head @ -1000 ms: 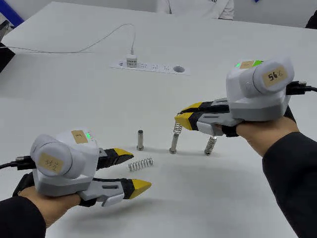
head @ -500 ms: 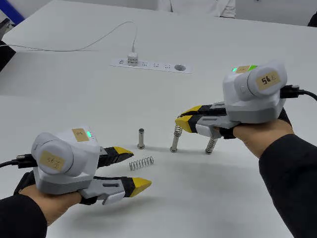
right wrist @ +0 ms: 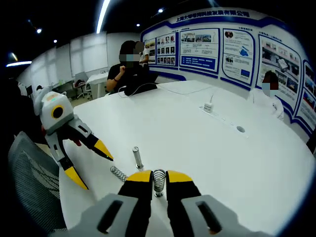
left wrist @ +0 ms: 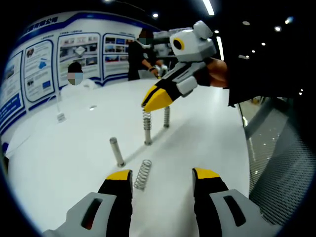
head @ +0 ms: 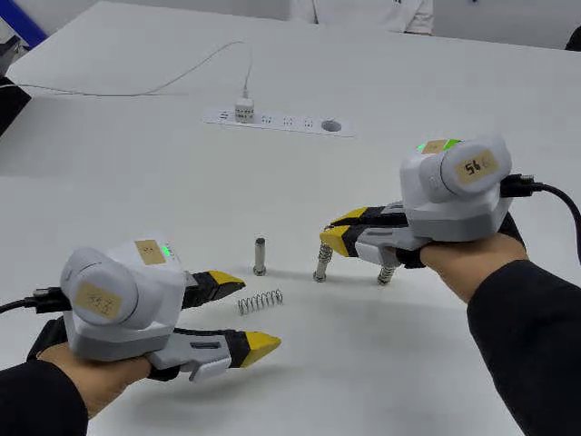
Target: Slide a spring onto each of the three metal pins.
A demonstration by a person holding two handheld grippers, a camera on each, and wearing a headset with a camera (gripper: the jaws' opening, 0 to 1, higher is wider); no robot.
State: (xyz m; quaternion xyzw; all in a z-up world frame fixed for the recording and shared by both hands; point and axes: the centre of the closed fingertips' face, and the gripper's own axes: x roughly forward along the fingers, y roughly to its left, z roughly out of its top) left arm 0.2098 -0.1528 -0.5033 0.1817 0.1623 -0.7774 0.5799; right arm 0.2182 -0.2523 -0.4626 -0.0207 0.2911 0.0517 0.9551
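1. Your right claw (right wrist: 159, 177) is squeezed narrow on the middle spring (right wrist: 158, 180), high on the middle pin (head: 319, 271).
2. Your left claw (left wrist: 162, 174) is wide open.
3. The loose spring (head: 260, 302) lies flat, left of the middle pin, nearer you.
4. The bare pin (head: 260, 255) stands left of the middle pin.

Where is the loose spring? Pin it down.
In the head view the loose spring lies flat on the table, just nearer than the bare pin, off the tips of the open left claw.
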